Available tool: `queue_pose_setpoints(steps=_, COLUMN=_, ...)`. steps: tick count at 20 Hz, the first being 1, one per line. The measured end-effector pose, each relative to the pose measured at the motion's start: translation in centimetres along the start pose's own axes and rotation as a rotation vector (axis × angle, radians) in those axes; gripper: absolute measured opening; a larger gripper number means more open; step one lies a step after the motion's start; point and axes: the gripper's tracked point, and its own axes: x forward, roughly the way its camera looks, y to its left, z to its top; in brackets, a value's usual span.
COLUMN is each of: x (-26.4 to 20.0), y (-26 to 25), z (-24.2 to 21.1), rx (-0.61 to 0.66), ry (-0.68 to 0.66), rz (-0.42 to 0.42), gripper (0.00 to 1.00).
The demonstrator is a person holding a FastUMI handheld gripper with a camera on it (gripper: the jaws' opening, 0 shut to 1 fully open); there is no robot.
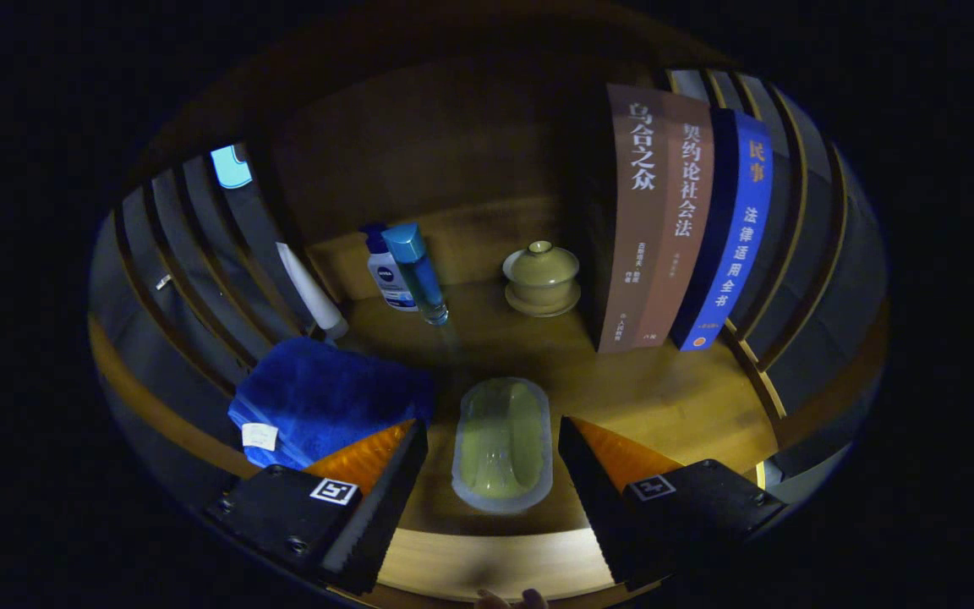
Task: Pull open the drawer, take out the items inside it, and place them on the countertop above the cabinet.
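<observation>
My gripper (491, 430) is open, its orange-and-black fingers (385, 457) spread wide over a wooden countertop (673, 397). Between the fingers lies a pale green oblong item in a clear plastic shell (502, 444), flat on the wood with a gap to each finger. A folded blue towel (326, 397) with a white tag lies just left of the left finger, partly under its tip.
Beyond the fingers stand a blue-capped clear bottle (419, 275), a white lotion bottle (387, 275) and a white tube (311, 292) to the left. A lidded green cup on a saucer (542, 277) stands mid-back; upright books (673, 220) fill the right. Dark slatted walls flank both sides.
</observation>
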Motion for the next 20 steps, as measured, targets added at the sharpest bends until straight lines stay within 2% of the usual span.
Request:
queue_pose_setpoints(steps=13, x=-18.4, y=0.4, z=-5.9, rx=-0.044, ry=-0.409, rz=0.05, gripper=0.99)
queue_pose_setpoints(steps=17, x=-21.6, y=0.2, z=-10.1, rx=-0.058, ry=-0.497, rz=0.068, gripper=0.99)
queue_pose_setpoints(steps=20, x=-22.4, y=-0.2, z=-14.0, rx=-0.051, ry=-0.526, rz=0.084, gripper=0.99)
